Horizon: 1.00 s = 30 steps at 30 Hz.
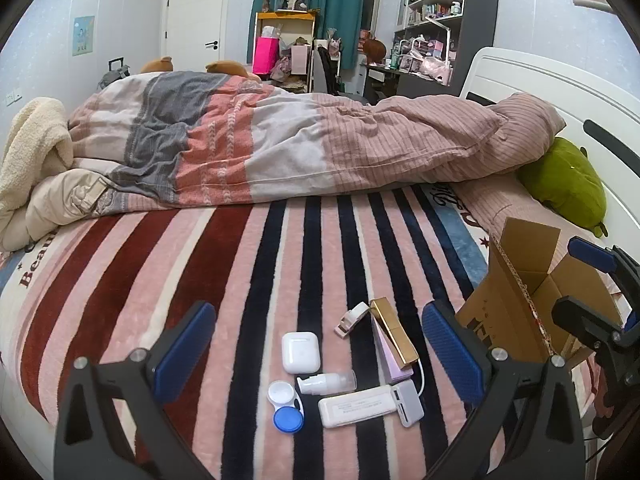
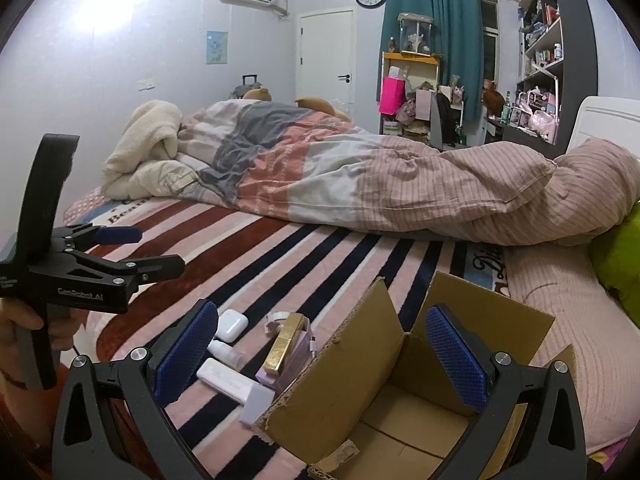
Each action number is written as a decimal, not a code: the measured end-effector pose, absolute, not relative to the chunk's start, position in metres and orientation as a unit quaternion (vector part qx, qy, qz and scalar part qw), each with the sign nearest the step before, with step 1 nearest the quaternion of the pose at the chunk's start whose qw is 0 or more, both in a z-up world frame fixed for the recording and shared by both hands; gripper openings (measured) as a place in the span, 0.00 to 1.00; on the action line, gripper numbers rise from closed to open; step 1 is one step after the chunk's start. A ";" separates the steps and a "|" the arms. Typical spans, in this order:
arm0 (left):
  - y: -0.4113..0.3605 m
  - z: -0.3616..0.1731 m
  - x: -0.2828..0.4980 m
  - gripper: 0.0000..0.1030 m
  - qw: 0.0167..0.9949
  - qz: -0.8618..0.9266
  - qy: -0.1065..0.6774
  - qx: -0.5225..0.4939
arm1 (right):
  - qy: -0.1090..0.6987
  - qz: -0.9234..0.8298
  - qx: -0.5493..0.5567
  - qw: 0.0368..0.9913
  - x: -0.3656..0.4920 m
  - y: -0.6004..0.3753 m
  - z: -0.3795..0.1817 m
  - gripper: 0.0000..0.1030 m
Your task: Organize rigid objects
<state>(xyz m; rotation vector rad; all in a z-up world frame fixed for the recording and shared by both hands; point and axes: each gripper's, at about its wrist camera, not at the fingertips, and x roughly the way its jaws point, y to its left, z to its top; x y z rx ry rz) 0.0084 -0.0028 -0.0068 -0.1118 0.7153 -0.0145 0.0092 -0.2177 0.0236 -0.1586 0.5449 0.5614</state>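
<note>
Several small items lie on the striped blanket point(image 1: 280, 264): a white earbud case point(image 1: 301, 352), a small clear pump bottle point(image 1: 328, 382), a white and blue contact lens case point(image 1: 285, 405), a white rectangular box point(image 1: 358, 405), a grey card reader hub point(image 1: 409, 402), a gold bar point(image 1: 394, 330) on a lilac box point(image 1: 390, 364), and a small white tape dispenser point(image 1: 352, 318). An open, empty cardboard box point(image 2: 400, 396) stands to their right. My left gripper point(image 1: 318, 356) is open above the items. My right gripper point(image 2: 320, 360) is open over the box's left flap.
A rumpled duvet point(image 1: 300, 148) lies across the far half of the bed, with a cream fleece point(image 1: 32, 152) at its left. A green plush point(image 1: 566, 184) rests by the white headboard point(image 1: 540, 84). Shelves and a desk stand beyond the bed.
</note>
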 end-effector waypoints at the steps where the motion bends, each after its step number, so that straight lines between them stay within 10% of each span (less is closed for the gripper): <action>1: -0.003 -0.007 0.008 0.99 0.935 -0.006 0.350 -0.054 | 0.265 0.273 -0.078 0.921 0.009 -0.217 0.023 1.00; 27: -0.001 -0.008 0.006 0.99 0.936 0.001 0.347 -0.049 | 0.270 0.281 -0.075 0.918 0.004 -0.218 0.018 1.00; 30: 0.001 -0.009 0.004 0.99 0.936 -0.004 0.347 -0.053 | 0.267 0.276 -0.080 0.920 0.003 -0.217 0.018 0.88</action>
